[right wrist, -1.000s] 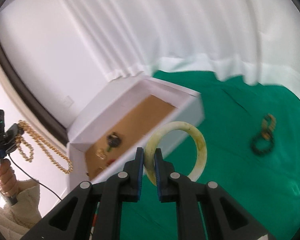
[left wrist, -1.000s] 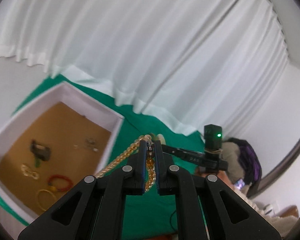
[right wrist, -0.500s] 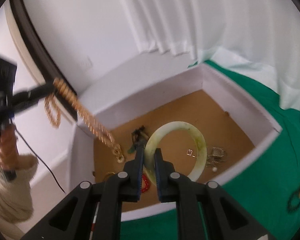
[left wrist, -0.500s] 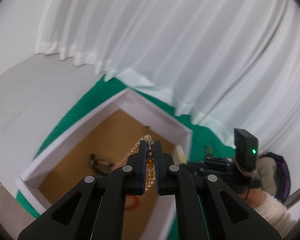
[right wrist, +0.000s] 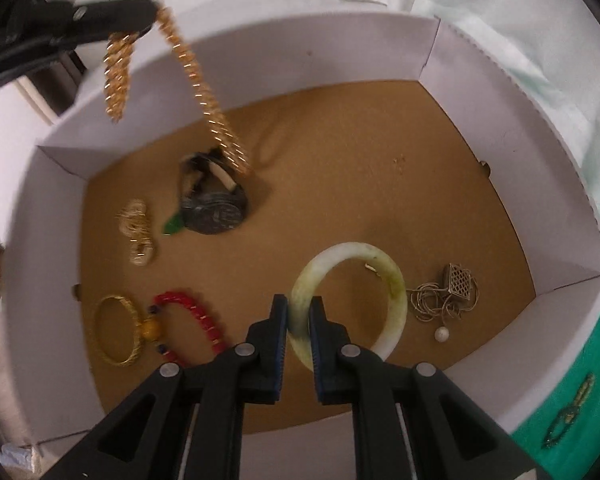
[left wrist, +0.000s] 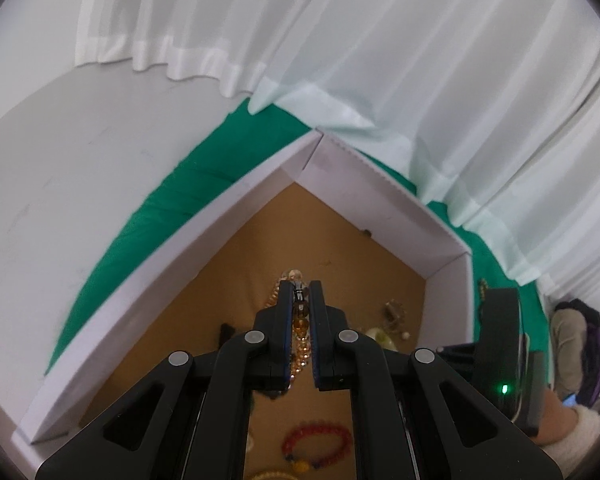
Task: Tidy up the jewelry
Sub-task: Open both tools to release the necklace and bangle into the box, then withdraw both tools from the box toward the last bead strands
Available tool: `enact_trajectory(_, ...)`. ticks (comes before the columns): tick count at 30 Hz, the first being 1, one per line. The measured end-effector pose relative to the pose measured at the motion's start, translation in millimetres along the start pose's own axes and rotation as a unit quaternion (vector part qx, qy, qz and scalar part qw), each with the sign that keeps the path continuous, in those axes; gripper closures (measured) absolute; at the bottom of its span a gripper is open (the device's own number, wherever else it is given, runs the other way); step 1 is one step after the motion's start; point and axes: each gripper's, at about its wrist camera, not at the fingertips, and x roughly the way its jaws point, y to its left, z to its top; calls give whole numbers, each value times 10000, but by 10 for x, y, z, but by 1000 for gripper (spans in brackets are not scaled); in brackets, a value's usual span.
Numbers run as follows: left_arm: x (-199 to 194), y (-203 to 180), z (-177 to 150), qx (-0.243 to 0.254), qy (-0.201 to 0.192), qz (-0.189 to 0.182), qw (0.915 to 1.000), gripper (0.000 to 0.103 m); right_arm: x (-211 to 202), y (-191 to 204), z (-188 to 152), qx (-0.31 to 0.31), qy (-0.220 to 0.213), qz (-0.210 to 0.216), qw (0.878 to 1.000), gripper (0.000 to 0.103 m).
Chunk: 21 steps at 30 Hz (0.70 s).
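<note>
While both claws hover over the white cardboard box with the brown floor [right wrist: 480,104], lower before releasing: the right claw [right wrist: 299,316] clamps the pale green jade bangle [right wrist: 384,276] near 5 o'clock, the left claw [left wrist: 300,312] pinches the golden bead necklace [right wrist: 204,92] toward 11 o'clock.

curtain [left wrist: 340,40]: white, pleated, daylit | green cloth [left wrist: 204,184]: under curtain hem | wall [left wrist: 40,160]: pale grey

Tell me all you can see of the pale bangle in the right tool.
The bangle is a thick, smooth, closed ring, milky white with yellow-green mottling, stone-like in look. The right tool is shut on its near-left rim, the pads pressing either side. It hangs over the brown floor of the white box, beside a tangled silver chain at its right edge. Whether it touches the floor or the chain cannot be told.
</note>
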Motion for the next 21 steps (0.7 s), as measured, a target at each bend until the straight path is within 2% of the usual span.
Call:
enact_trajectory(4,279,-87,-8,167,166,24,9997,97,60,-4,37,141,-51,11,9999,90)
enact_trajectory(5,336,-113,-7,220,186,67,9996,93,42,-22,36,242,-91,113,9996,82)
enact_trajectory(6,390,-133,-5,264,204,137,9993,87,11,-47,26,342,-145,228,9991,74)
enact_trajectory(7,431,-142,1,275,236,191,9992,67,-32,-73,6,418,-220,299,9984,61)
enact_trajectory(8,450,-140,7,253,237,242,9991,49,-114,-98,-36,512,-360,368,9974,59)
enact_trajectory(10,389,-117,-1,166,119,364,9991,40,-340,-140,-169,640,-675,480,9945,59)
enact_trajectory(11,331,-111,-18,136,106,384,9991,40,-451,-148,-241,679,-828,519,9929,59)
enact_trajectory(12,257,-115,-48,115,115,380,9991,40,-615,-157,-367,714,-1052,547,9904,59)
enact_trajectory(14,101,-157,-117,171,81,376,9991,31,-889,-197,-637,707,-1416,519,9860,48)
enact_trajectory(16,-113,-251,-243,351,-57,425,9985,23,-1145,-252,-1039,673,-1792,263,9812,40)
enact_trajectory(17,-246,-315,-344,440,-150,448,9979,19,-1219,-299,-1169,677,-1893,113,9795,40)
enact_trajectory(21,-627,-552,-745,609,-341,251,9972,18,-1384,-493,-1895,1007,-2116,-594,9703,40)
